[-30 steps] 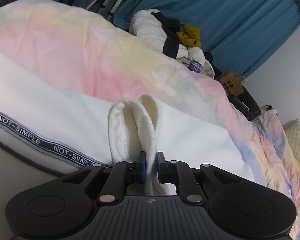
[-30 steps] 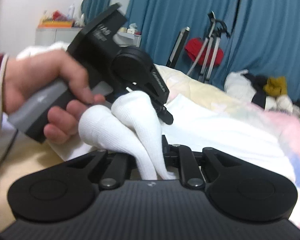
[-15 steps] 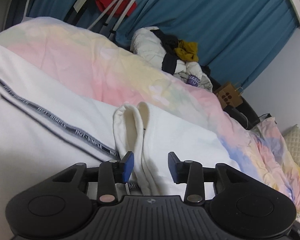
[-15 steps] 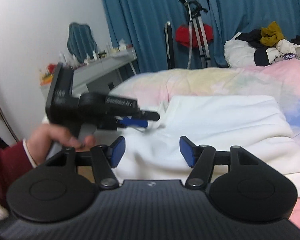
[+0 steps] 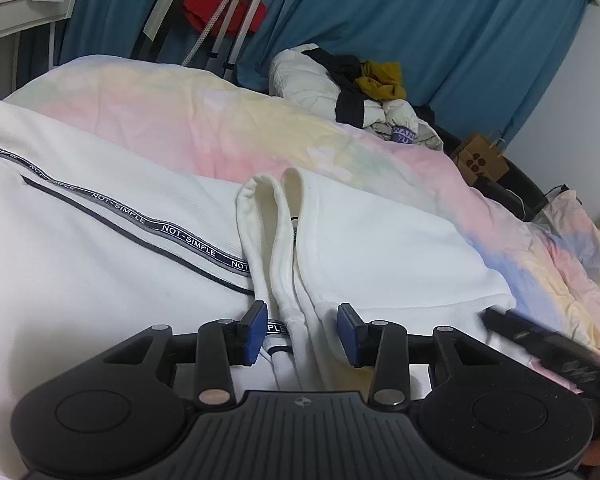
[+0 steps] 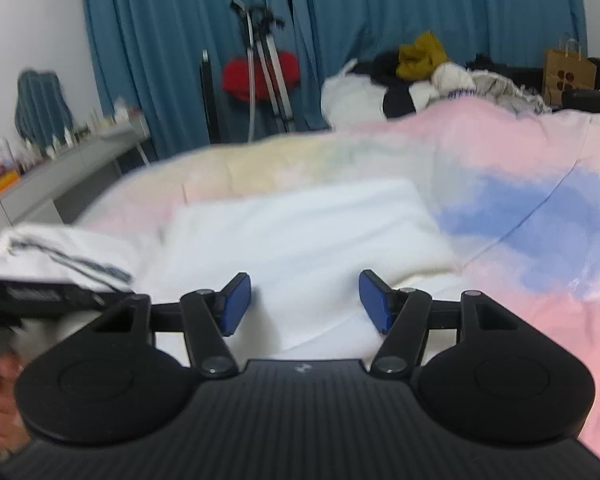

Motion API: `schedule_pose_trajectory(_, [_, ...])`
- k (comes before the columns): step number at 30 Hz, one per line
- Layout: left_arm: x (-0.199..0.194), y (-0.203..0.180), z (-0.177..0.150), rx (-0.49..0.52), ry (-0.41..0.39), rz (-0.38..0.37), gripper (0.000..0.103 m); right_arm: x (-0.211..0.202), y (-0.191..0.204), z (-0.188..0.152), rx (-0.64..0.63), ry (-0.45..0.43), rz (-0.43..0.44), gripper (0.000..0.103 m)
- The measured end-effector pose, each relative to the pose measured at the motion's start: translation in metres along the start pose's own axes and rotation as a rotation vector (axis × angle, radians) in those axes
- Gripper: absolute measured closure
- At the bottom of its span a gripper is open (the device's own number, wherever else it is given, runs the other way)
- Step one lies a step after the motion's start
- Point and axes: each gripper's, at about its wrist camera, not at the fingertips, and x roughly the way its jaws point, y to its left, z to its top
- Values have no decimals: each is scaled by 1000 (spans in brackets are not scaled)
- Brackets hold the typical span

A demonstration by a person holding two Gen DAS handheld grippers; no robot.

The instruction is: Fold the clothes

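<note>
A white garment (image 5: 100, 264) with a dark "NOT-SIMPLE" stripe (image 5: 188, 240) lies folded on the pastel bedspread (image 5: 188, 120). A folded white cuff (image 5: 276, 232) runs between the jaws of my left gripper (image 5: 302, 334), which is open and not pinching it. In the right wrist view the same white garment (image 6: 300, 236) lies in front of my right gripper (image 6: 305, 306), which is open and empty just above the cloth. The left gripper's black body (image 6: 40, 300) shows at the left there, blurred.
A pile of clothes (image 5: 360, 92) sits at the far end of the bed. A tripod with a red item (image 5: 228, 12) stands by the blue curtain (image 5: 440, 32). A brown paper bag (image 5: 480, 160) is at the right. A desk (image 6: 60, 176) stands left of the bed.
Both grippers let go of the white cuff and opened. The right gripper swung away to the right and now faces the folded garment; the left one drew back slightly.
</note>
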Motion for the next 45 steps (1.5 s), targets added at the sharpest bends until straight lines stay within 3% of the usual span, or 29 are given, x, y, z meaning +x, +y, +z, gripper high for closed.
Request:
schedule_pose_trajectory(7, [-36, 4, -2, -43, 4, 72, 56, 12, 1, -10, -8, 12, -12, 39])
schedule_pose_trajectory(12, [-95, 43, 1, -291, -10, 87, 16, 3, 2, -10, -24, 14, -20, 39])
schedule_pose_trajectory(14, [-116, 64, 2, -393, -21, 116, 10, 2, 4, -9, -30, 14, -25, 39])
schedule_pose_trajectory(22, [-143, 156, -14, -731, -41, 219, 7, -6, 6, -5, -7, 15, -30, 40])
schedule_pose_trajectory(25, [-138, 180, -16, -855, -85, 211, 7, -10, 8, -6, -9, 16, -20, 40])
schedule_pose_trajectory(28, [-135, 194, -9, -900, -135, 225, 7, -11, 11, -7, -28, 14, -19, 40])
schedule_pose_trajectory(37, [-126, 216, 4, -915, -206, 286, 19, -18, 28, -7, -78, -16, 14, 38])
schedule_pose_trajectory(40, [-122, 221, 7, -903, -229, 316, 36, -18, 33, -8, -103, -9, 26, 38])
schedule_pose_trajectory(42, [-121, 220, 7, -895, -237, 328, 61, -16, 36, -10, -115, 2, 40, 38])
schedule_pose_trajectory(45, [-125, 210, 14, -835, -264, 329, 77, -9, 37, -15, -123, 41, 51, 39])
